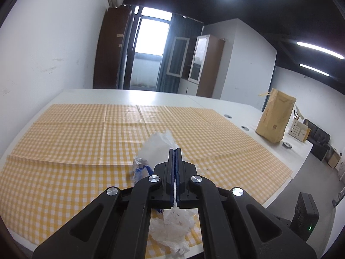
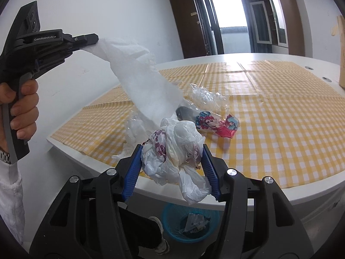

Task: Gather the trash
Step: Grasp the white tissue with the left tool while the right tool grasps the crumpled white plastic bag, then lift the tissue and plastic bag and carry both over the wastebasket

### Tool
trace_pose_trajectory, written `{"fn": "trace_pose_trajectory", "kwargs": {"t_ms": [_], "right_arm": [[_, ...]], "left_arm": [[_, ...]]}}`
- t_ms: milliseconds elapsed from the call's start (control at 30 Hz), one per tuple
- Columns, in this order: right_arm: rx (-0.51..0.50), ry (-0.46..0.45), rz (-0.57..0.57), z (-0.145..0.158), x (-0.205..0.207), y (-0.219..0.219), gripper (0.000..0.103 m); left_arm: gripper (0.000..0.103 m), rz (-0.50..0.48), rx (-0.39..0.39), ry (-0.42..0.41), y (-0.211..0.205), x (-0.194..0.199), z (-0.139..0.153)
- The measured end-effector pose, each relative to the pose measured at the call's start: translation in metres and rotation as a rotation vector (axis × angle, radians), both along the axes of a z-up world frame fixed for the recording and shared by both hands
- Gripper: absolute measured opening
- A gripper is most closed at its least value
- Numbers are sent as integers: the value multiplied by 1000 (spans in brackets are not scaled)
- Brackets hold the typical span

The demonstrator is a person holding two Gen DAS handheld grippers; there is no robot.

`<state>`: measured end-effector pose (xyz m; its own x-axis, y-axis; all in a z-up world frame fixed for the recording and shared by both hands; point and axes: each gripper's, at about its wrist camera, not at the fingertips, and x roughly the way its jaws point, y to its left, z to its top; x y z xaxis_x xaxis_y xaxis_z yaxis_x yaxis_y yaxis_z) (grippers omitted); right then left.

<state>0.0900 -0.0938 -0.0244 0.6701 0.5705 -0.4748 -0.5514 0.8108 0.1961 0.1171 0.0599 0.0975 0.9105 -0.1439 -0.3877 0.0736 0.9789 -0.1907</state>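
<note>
1. Left claw (image 2: 98, 39): clenched tight on one end of a white paper towel (image 2: 140, 75). The sheet hangs in a long drape from the tips down toward the table (image 2: 194, 188), and its lower end seems to reach the litter there, though the pile hides that end. Advice: lift until the tail hangs free before carrying it off, so it drags nothing along.

2. Right claw (image 2: 172, 157): half closed around a crumpled white plastic bag (image 2: 172, 149) with red print, both blue pads pressing its sides. The bag sits above the table's near edge, a loose flap hanging below the pads. Advice: keep the squeeze steady; crumpled film springs back and may slip.

3. Blue basket (image 2: 172, 220): on the floor below the table's near edge, under the right claw, with some scraps already in it. Advice: bring each claw directly over the rim before letting go; light film and paper drift as they fall.

4. Still on the table, beyond the plastic bag: a clear wrapper (image 2: 204, 96), a colourful printed wrapper (image 2: 217, 124), a grey piece (image 2: 183, 112) between them and the towel. Judged as later pickups.

5. Checked cloth (image 2: 280, 129): yellow and white, covers the table. Advice: lift straight up so the cloth is not tugged.

6. Brown paper bag (image 1: 276, 118): upright at the table's far right corner, well apart from the litter. Leave it.
</note>
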Motion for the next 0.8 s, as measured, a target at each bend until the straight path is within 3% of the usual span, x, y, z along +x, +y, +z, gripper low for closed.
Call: {"fn": "trace_pose_trajectory", "kwargs": {"t_ms": [333, 800], "right_arm": [[-19, -53, 41, 13, -41, 1, 51], [-52, -54, 93, 9, -94, -1, 51]], "left_arm": [[0, 45, -19, -85, 13, -74, 23], [0, 85, -27, -68, 17, -143, 7]]}}
